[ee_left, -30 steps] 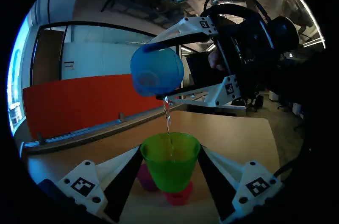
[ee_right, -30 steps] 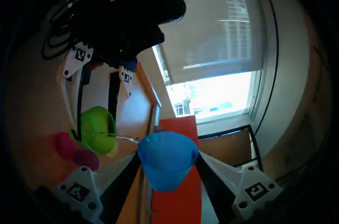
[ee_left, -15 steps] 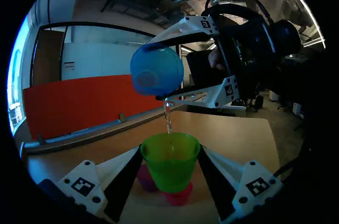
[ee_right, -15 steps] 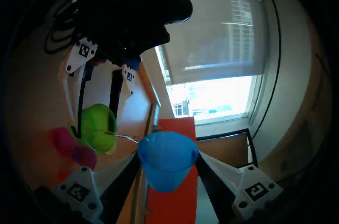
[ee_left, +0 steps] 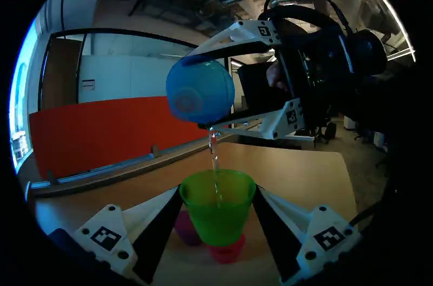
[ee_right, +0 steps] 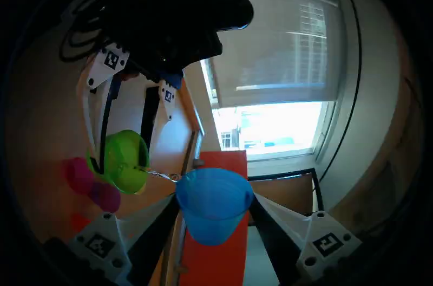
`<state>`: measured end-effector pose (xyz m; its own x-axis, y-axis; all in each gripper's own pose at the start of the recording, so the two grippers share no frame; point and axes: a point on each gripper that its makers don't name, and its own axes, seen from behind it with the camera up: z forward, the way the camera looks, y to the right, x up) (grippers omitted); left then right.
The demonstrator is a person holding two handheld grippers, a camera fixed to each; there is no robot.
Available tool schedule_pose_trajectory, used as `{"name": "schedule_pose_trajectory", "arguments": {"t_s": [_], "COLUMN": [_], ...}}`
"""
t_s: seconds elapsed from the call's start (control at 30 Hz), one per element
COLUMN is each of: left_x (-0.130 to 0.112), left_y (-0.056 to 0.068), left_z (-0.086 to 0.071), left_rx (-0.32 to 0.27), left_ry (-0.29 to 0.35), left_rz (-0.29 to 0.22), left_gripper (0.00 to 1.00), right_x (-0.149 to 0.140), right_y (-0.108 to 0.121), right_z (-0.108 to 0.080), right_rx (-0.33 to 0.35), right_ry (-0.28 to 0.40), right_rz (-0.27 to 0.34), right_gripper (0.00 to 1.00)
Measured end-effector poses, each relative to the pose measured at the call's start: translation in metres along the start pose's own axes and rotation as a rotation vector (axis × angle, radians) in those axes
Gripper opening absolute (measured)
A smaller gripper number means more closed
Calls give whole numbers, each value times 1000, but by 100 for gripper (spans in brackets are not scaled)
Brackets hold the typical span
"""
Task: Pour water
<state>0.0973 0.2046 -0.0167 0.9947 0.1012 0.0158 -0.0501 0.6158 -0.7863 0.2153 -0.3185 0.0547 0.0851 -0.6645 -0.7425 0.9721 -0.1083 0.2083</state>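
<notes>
In the left gripper view my left gripper (ee_left: pixel 217 205) is shut on a green cup (ee_left: pixel 217 206) held upright above the table. Above it the right gripper (ee_left: pixel 208 91) grips a blue cup (ee_left: pixel 199 91) tipped well over, and a thin stream of water (ee_left: pixel 214 155) falls from its rim into the green cup. In the right gripper view my right gripper (ee_right: pixel 214 211) is shut on the blue cup (ee_right: pixel 214 210); the water (ee_right: pixel 161 175) runs from its rim to the green cup (ee_right: pixel 122 161), which the left gripper (ee_right: pixel 123 145) holds.
Under the green cup on the wooden table (ee_left: pixel 303 172) stand a purple cup (ee_left: pixel 187 227) and a pink cup (ee_left: pixel 227 251); these also appear as purple cup (ee_right: pixel 106 196) and pink cup (ee_right: pixel 78 175). An orange wall panel (ee_left: pixel 108 129) and a bright window (ee_right: pixel 270 129) lie beyond.
The blue cup has tipped a little further over the green cup. The water keeps running. The green cup has stayed in place.
</notes>
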Motion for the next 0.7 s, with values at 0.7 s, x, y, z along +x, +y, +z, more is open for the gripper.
{"name": "schedule_pose_trajectory", "arguments": {"t_s": [0.7], "left_x": [3], "left_y": [2], "left_z": [-2], "left_rx": [-1], "left_ry": [5], "left_rz": [7], "left_gripper": [88], "right_x": [7], "right_y": [-2], "right_z": [-4], "right_rx": [-9], "right_ry": [-2], "right_rz": [-73], "right_gripper": [91]}}
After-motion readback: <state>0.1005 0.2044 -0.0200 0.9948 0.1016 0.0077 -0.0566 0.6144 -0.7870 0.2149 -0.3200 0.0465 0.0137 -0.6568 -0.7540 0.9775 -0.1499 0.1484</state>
